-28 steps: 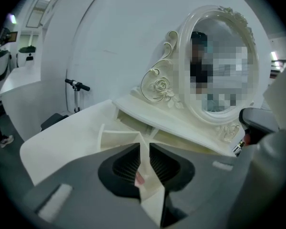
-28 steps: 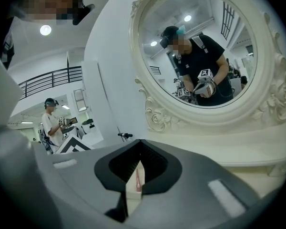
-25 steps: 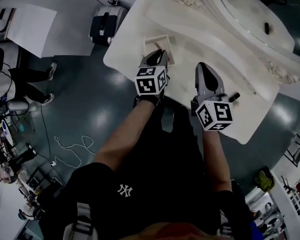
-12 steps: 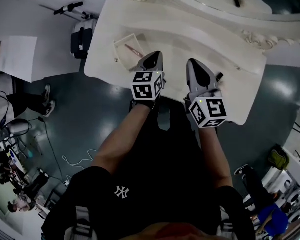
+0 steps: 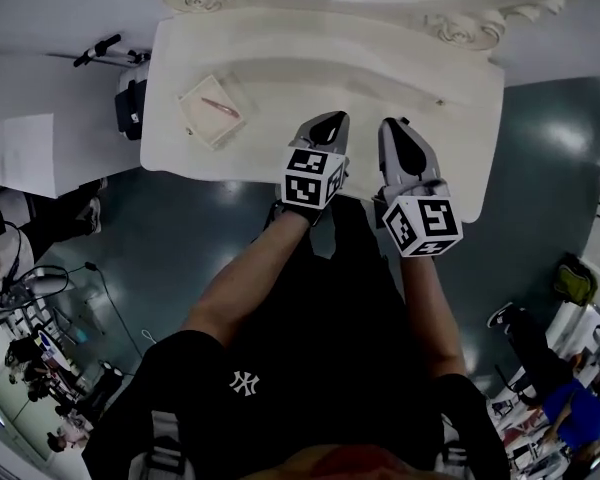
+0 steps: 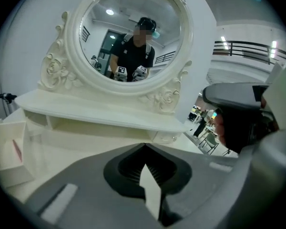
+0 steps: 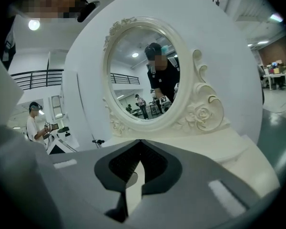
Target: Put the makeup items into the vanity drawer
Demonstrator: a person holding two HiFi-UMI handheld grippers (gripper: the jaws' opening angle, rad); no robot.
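The left gripper (image 5: pixel 329 120) and right gripper (image 5: pixel 393 125) hover side by side over the vanity's (image 5: pixel 400 68) front edge, both closed and empty. A pink stick (image 5: pixel 220 107) lies in the open drawer (image 5: pixel 192 118), well to their left.

Glossy dark teal floor (image 5: pixel 210 228) (pale glare patches), a bystander (image 5: pixel 555 398) at its edge
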